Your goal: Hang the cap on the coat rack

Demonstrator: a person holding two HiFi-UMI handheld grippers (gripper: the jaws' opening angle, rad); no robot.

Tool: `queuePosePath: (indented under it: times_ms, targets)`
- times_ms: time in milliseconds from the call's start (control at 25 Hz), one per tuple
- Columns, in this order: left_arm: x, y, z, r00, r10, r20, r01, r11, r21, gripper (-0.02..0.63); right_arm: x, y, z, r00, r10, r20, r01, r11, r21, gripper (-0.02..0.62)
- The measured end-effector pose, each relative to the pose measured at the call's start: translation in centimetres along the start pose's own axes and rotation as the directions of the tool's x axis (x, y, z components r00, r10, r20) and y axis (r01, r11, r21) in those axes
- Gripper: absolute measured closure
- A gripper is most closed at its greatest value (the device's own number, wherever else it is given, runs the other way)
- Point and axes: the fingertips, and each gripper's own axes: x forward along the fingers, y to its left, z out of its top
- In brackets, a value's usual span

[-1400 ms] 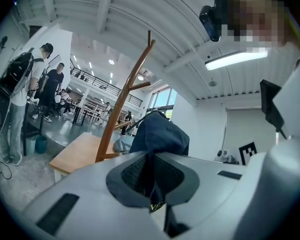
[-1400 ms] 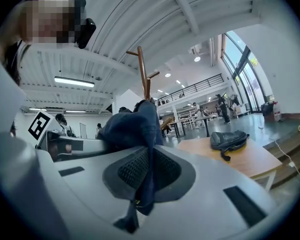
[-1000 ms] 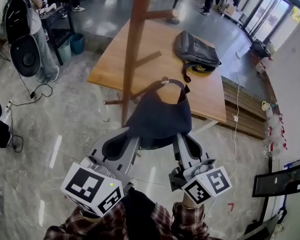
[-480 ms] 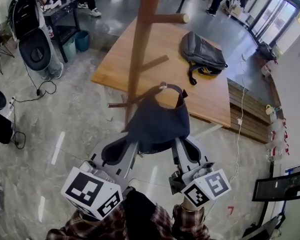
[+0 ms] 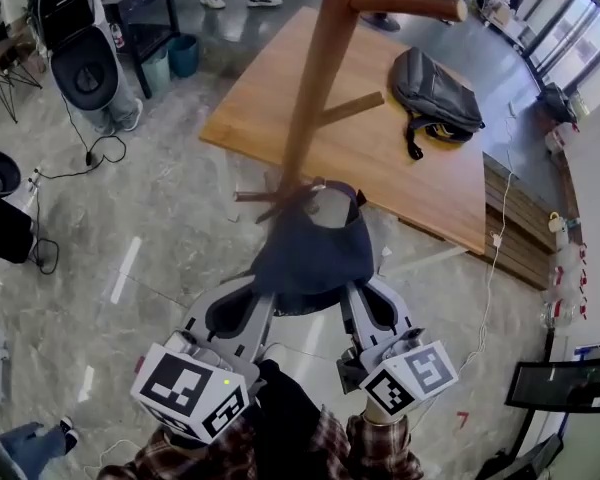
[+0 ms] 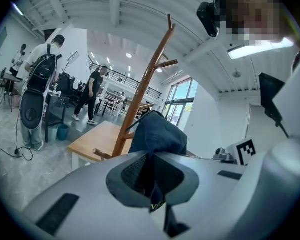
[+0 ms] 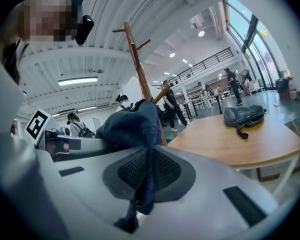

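Now the left gripper (image 5: 263,293) and right gripper (image 5: 352,293) both clamp one dark cap (image 5: 315,253), centre frame, beside one coat rack (image 5: 320,78). One blue bin (image 5: 183,54), upper left, contents unseen.

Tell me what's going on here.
A person holds a dark blue cap with two tools. The left hand-held gripper and the right hand-held gripper are each shut on its lower edge. The cap is held up against the wooden coat rack, its back strap close to the pole, but I cannot tell whether it is hooked on a peg. A backpack lies on the table behind.
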Motion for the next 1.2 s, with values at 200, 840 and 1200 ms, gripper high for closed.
queuePosePath:
  times_ms: [200,840,1200]
  targets:
    - [0.4,1.8,-2.7,0.999,0.013,-0.038,-0.014,1.0,-0.018,0.591,1.2,-0.6,-2.9,0.999,-0.011,-0.041,0.012,1.0,0.021,0.578]
    - [4.9,7.2,-6.4,0.988,0.118,-0.099,-0.121,0.992,-0.024,0.591,6.6,-3.9,-6.7,0.991,0.012,-0.13,-0.004,0.998,0.06,0.578]
    - [8.4,10.3,-8.9,0.976,0.155,-0.151,-0.164,0.985,-0.052,0.591,10.7,-6.7,-8.9,0.981,-0.003,-0.193,0.016,0.997,0.069,0.578]
